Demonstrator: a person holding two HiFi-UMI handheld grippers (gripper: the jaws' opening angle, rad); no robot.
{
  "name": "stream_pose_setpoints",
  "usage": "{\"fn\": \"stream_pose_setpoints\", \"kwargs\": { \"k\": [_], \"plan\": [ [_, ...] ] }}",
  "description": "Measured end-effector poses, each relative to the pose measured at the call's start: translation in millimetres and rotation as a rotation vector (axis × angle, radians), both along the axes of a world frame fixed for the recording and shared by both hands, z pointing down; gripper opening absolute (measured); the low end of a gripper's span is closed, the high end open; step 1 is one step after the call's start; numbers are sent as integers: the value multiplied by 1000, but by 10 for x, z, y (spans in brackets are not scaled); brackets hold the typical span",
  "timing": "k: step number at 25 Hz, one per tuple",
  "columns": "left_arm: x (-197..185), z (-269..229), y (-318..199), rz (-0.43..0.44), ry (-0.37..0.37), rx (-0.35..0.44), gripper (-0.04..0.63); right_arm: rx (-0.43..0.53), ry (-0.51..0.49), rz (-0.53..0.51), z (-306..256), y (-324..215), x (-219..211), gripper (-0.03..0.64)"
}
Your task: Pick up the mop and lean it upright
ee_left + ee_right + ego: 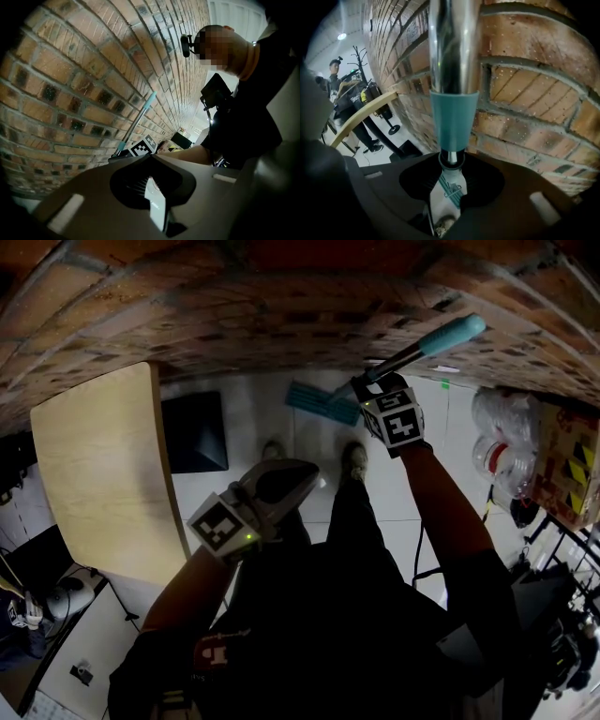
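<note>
The right gripper (362, 386) is gripping the mop (412, 351) by its metal pole, with both jaws closed against the shaft just above the teal sleeve (453, 122). In the right gripper view the pole is running straight up between the jaws, and the mop head (450, 191) is showing through the narrow gap below them. The mop head is lying flat on the white floor (251, 409) at the foot of the brick wall (281, 315). From there the pole is rising at a slant toward the teal handle grip (452, 333), which is standing near the brickwork. Whether the grip is touching the wall cannot be confirmed. The left gripper (286, 482) is hanging well apart from the mop, above the person's legs, with its jaws closed together and holding nothing. Its own view is showing the mop standing steeply in front of the wall, with the right gripper's marker cube (143, 146) at the lower part of the pole. A pale wooden table (103, 474) is occupying the left side. A black panel (192, 432) is lying on the floor just beside the table. The person's shoes (354, 460) are standing close behind the mop head. Clear plastic bags (502, 427) and a yellow box (567, 460) are sitting at the right.
</note>
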State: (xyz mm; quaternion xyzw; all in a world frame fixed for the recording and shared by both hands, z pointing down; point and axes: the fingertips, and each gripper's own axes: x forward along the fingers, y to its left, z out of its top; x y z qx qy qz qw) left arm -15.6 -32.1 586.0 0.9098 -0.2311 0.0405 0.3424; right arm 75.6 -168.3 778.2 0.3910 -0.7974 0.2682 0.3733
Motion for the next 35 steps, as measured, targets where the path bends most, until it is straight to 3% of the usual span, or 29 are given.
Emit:
{"fn": "stream_pose_setpoints", "kwargs": {
  "k": [4,16,23,35],
  "plan": [
    [22,12,11,6,2,-6,2,42,-37,61,-14,-9,48,129],
    [64,32,-1,10,7,-14,2,28,-31,5,-19,-131,-171,141],
    [60,36,-9,16,2,-15,2,29,-39,42,5,-130,-89,145],
    [39,-20,-90,7,-13,11,2,13,-57,28,-3,51,18,222]
  ]
}}
